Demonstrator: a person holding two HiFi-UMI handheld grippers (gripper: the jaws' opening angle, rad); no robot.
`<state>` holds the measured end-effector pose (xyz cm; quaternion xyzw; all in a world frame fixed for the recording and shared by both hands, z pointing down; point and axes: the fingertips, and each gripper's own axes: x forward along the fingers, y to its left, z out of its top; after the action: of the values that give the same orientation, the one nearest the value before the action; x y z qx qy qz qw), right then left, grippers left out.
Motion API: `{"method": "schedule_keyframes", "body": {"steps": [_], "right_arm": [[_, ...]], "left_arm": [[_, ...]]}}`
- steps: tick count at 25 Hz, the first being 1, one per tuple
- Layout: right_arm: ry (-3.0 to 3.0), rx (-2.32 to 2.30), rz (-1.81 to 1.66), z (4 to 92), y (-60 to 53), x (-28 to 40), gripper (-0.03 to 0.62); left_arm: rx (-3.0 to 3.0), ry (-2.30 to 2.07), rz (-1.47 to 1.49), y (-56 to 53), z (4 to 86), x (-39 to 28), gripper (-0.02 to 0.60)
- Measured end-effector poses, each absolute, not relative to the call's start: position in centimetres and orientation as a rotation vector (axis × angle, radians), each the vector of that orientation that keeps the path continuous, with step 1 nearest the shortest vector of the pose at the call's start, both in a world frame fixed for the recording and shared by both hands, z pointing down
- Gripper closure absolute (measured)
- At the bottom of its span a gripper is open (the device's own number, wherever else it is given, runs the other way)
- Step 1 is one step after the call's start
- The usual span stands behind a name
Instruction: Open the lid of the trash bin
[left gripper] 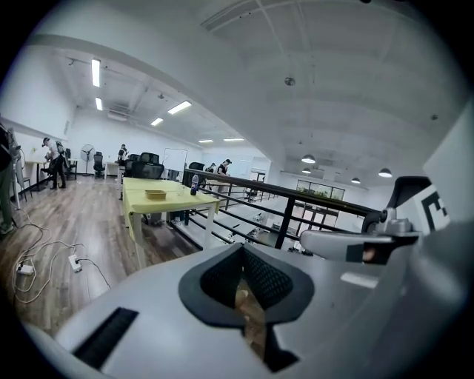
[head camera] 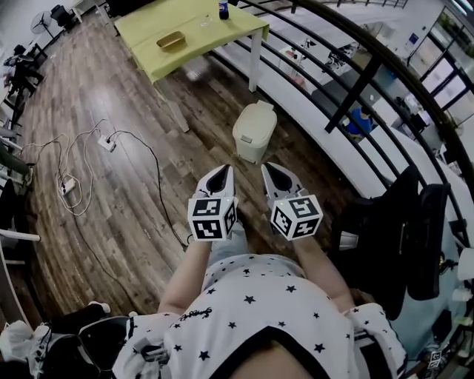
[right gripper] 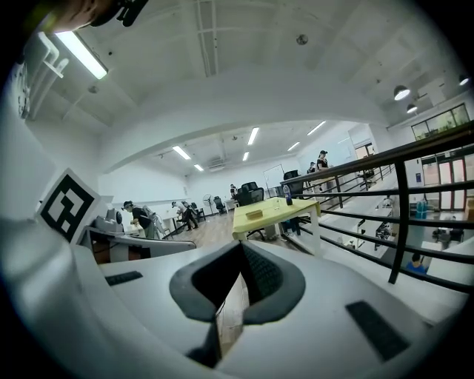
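The cream trash bin [head camera: 254,132] stands on the wood floor ahead of me, beside the railing, with its lid down. My left gripper [head camera: 220,178] and right gripper [head camera: 278,176] are held side by side just short of the bin, both pointing at it and touching nothing. Each is shut with nothing between the jaws. In the left gripper view the left gripper [left gripper: 241,277] shows its dark pads meeting along a thin seam. The right gripper [right gripper: 237,280] looks the same in its own view. The bin is out of sight in both gripper views, which look out level across the room.
A yellow-green table [head camera: 192,33] with a small tray [head camera: 171,40] and a bottle [head camera: 223,9] stands beyond the bin. A black railing [head camera: 355,81] runs along the right. Cables and power strips [head camera: 107,142] lie on the floor at left. A black chair [head camera: 404,229] sits at right.
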<state>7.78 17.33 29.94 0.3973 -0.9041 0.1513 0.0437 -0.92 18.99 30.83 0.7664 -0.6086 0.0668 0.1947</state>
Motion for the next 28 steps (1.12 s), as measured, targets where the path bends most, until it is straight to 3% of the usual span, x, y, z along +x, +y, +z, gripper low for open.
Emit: {"method": "schedule_keyframes", "body": {"steps": [28], "right_arm": [[-2.588, 1.399, 0.484, 33.1, -3.6, -2.9, 0.6]], "left_arm": [[2.157, -1.544, 0.272, -1.5, 35.5, -13.9, 0.571]]}}
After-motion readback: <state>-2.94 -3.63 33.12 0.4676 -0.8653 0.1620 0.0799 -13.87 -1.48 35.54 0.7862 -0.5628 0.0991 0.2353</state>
